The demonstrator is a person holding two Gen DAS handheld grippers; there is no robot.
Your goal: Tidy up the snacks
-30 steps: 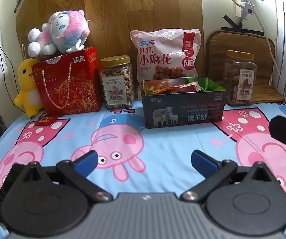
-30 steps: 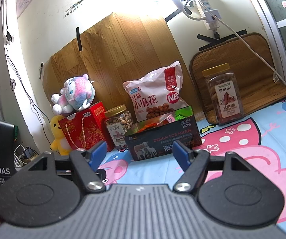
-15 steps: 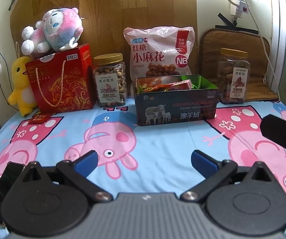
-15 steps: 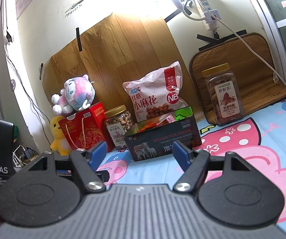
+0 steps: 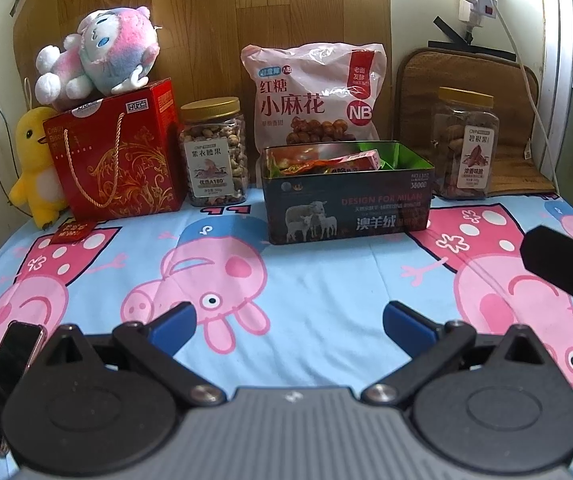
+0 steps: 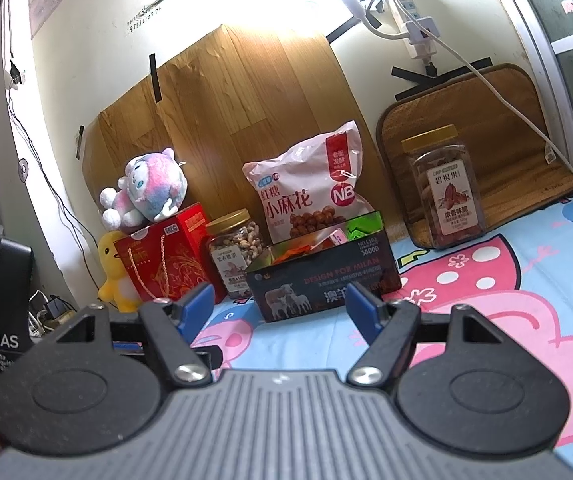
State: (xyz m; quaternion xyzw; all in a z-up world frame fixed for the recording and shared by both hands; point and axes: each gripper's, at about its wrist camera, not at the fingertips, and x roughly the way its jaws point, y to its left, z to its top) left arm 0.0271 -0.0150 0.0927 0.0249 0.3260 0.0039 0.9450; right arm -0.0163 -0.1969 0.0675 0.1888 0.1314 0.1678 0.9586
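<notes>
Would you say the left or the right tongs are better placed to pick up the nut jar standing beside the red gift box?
Left, probably. The left tongs are open, and the nut jar sits left of their centre line; from the right tongs, it lies further left, past the tin.

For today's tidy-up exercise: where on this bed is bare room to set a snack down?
Free: the sheet in front of the tin, back to the left gripper. Crowded: the back row, gift box to right jar; a phone takes the near-left edge.
</notes>
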